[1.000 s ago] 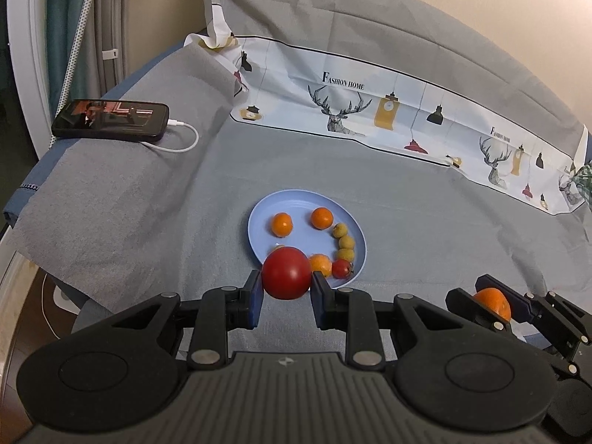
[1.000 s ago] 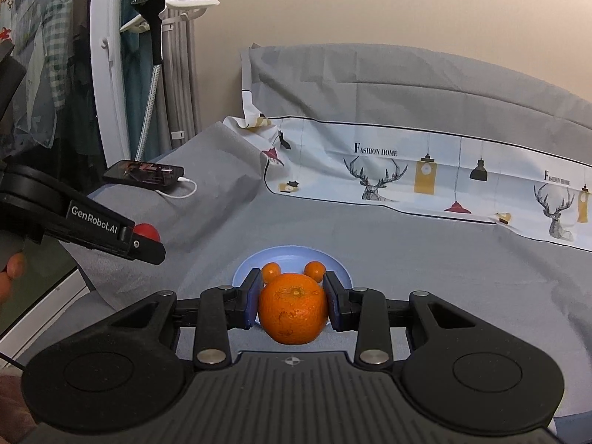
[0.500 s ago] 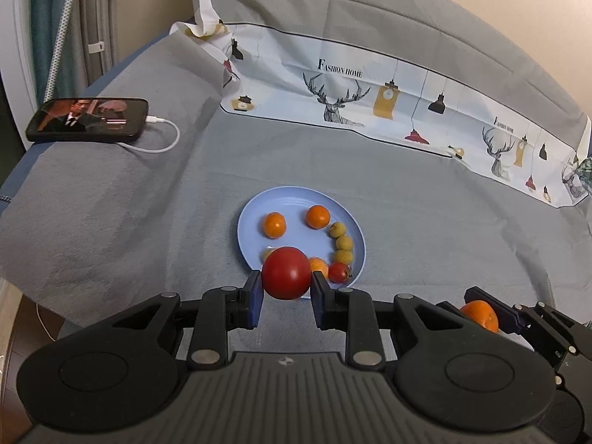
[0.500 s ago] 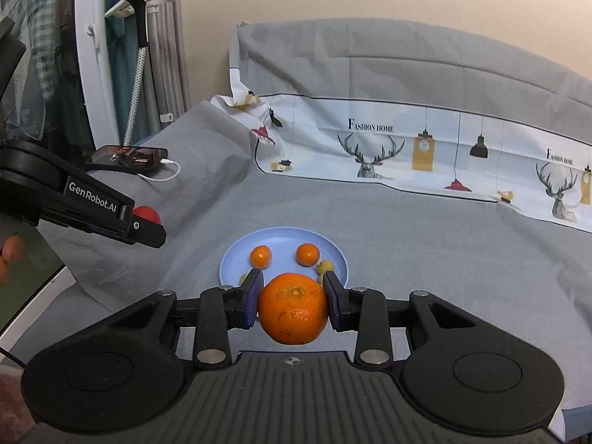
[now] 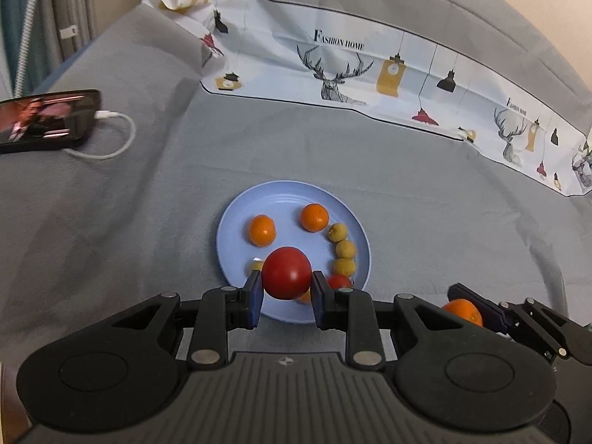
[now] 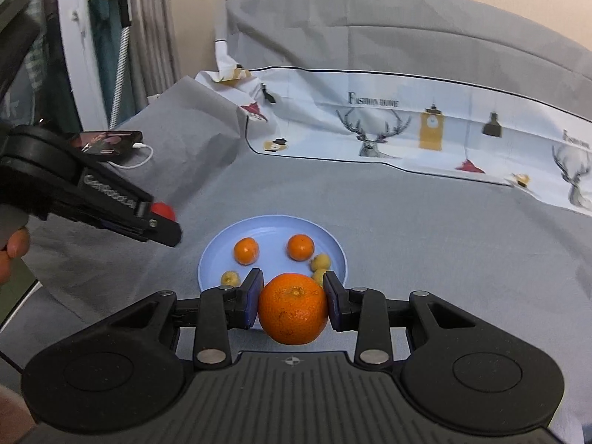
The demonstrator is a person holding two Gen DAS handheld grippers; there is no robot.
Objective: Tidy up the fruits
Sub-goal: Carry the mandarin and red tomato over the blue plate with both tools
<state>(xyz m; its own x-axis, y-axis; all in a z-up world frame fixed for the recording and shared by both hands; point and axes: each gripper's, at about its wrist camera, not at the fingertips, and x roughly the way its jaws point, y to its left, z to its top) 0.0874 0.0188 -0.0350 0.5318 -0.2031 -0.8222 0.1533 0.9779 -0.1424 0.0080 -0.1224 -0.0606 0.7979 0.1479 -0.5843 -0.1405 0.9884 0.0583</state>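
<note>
A: How far along is the sorting?

B: The blue plate [image 5: 236, 218] already holds two small oranges and a curve of yellow fruits.

A: What remains?

B: The left gripper [image 5: 286, 290] is clamped on a tomato [image 5: 286, 272], the right gripper [image 6: 293, 301] on a large orange [image 6: 293, 309], both above the plate's near edge, not yet set down.

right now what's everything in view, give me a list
plate: 1, light blue, middle of the grey cloth
small oranges: 2, orange, far half of the plate
small round fruits: at least 4, yellow-tan, three along the plate's right edge, one at its left
small red fruit: 1, red, near right of the plate, partly hidden
tomato: 1, red, held in the left hand-held gripper
large orange: 1, orange, held in the right hand-held gripper
phone: 1, black, screen lit, far left, white cable plugged in
printed cloth: 1, white with deer and lamps, at the back
grey cloth: 1, covers the surface
person's fingers: left edge of right view
</note>
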